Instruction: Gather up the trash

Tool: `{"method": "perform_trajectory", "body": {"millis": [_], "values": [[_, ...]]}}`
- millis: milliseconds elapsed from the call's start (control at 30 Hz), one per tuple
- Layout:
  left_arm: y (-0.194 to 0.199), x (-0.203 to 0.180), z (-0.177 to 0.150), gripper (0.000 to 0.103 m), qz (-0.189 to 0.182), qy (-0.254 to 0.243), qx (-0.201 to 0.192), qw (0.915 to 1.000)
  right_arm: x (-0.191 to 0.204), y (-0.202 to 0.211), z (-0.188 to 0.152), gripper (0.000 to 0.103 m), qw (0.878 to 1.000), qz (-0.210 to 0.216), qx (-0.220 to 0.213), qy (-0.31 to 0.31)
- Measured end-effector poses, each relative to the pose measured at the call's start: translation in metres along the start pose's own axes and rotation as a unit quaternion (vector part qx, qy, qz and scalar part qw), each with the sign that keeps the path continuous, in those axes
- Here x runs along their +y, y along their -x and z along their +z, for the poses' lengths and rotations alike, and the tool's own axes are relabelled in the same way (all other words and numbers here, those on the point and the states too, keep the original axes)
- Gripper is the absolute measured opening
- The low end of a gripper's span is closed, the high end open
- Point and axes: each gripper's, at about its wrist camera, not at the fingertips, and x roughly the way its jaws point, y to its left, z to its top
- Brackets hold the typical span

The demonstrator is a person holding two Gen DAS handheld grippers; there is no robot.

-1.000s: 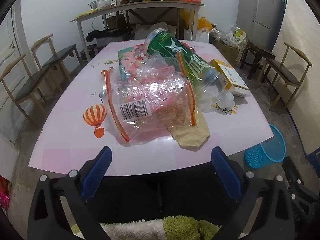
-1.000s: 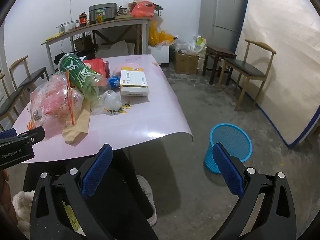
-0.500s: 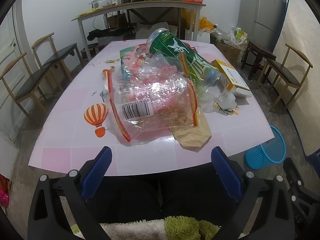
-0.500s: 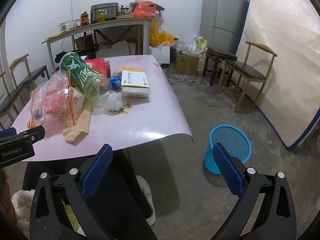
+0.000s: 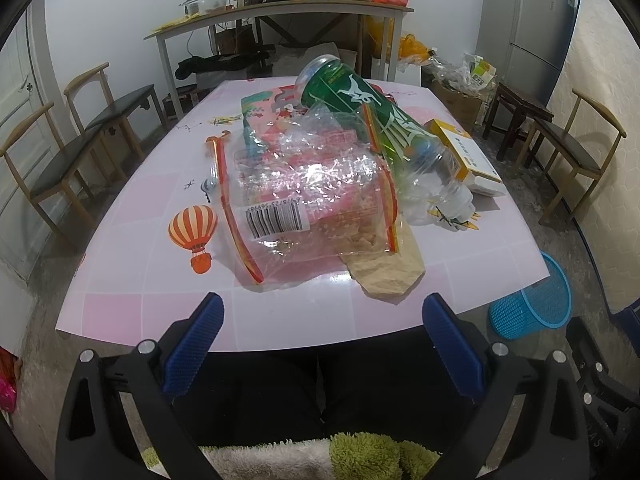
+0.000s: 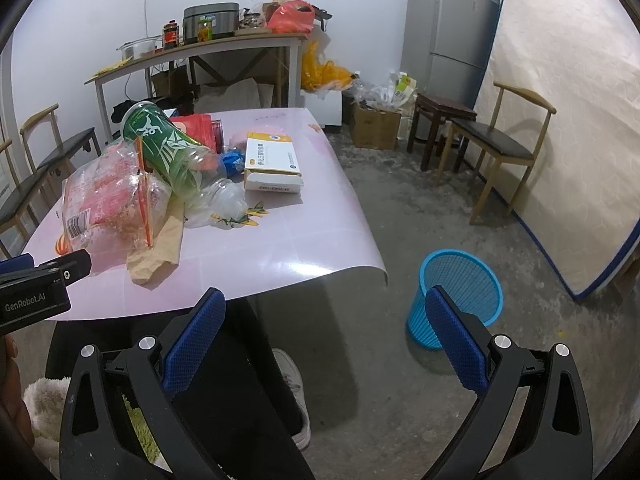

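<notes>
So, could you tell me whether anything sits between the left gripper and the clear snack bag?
Nothing visible does. The left gripper is open, short of the table's near edge, and only bare pink tabletop separates it from the clear snack bag at the front of the pile.

Pink-topped table [image 5: 120, 280] with a heap of trash on it

A clear crumpled snack bag [image 5: 308, 200] lies at the centre; a brown paper bag [image 5: 388, 272] pokes out at its 5 o'clock. A green-labelled plastic bottle [image 5: 372, 116] leans across the heap at 1 o'clock, perhaps not touching the tabletop. A yellow-and-white box [image 5: 464, 152] lies flat at 2 o'clock. The blue mesh bin [image 6: 456, 288] stands on the concrete floor [image 6: 400, 208].
</notes>
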Motion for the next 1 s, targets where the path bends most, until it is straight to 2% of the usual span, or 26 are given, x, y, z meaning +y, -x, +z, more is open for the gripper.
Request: {"method": "perform_trajectory", "body": {"millis": [1000], "values": [[0.0008, 0.0006, 0.0008, 0.097, -0.002, 0.001, 0.0, 1.0, 0.0048, -0.0019, 0.0027, 0.096, 1.0, 0.0, -0.001, 0.004]]}}
